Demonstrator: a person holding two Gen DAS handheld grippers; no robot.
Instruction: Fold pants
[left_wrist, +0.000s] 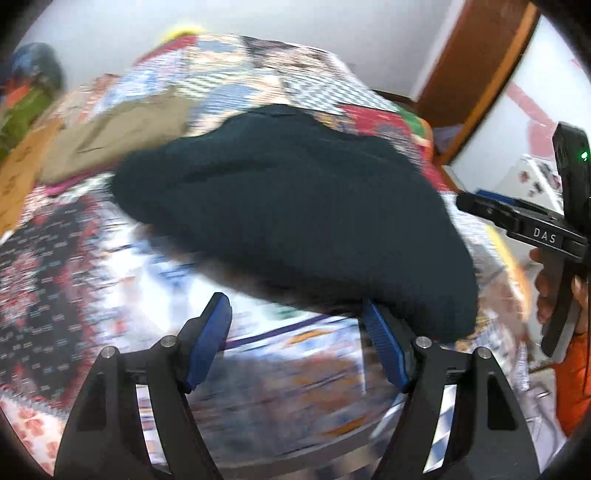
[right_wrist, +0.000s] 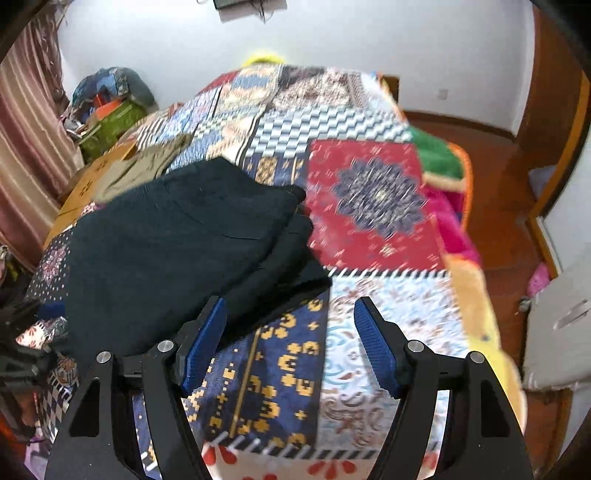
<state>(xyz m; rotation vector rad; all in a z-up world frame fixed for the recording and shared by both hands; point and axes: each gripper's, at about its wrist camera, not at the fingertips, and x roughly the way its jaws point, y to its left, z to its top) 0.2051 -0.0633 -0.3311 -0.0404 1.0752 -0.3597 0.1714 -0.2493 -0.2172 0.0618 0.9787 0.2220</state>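
The dark navy cloth pants (right_wrist: 177, 251) lie in a layered, folded bundle on the patchwork-quilted bed (right_wrist: 373, 206). Left gripper (left_wrist: 295, 332) and right gripper (right_wrist: 290, 339) both hang spread apart, empty. Folding looks essentially finished; perhaps only tidying is left.

This is a bedroom in a home. A bed (right_wrist: 369, 122) fills the middle, covered by a bright patchwork quilt (right_wrist: 373, 206). Pink striped curtains (right_wrist: 26, 155) hang at the left, beside a heap of bags and bundles (right_wrist: 110, 107) against the white wall (right_wrist: 351, 37). A wooden floor (right_wrist: 491, 177) and a wood-framed doorway (right_wrist: 554, 129) lie to the right.
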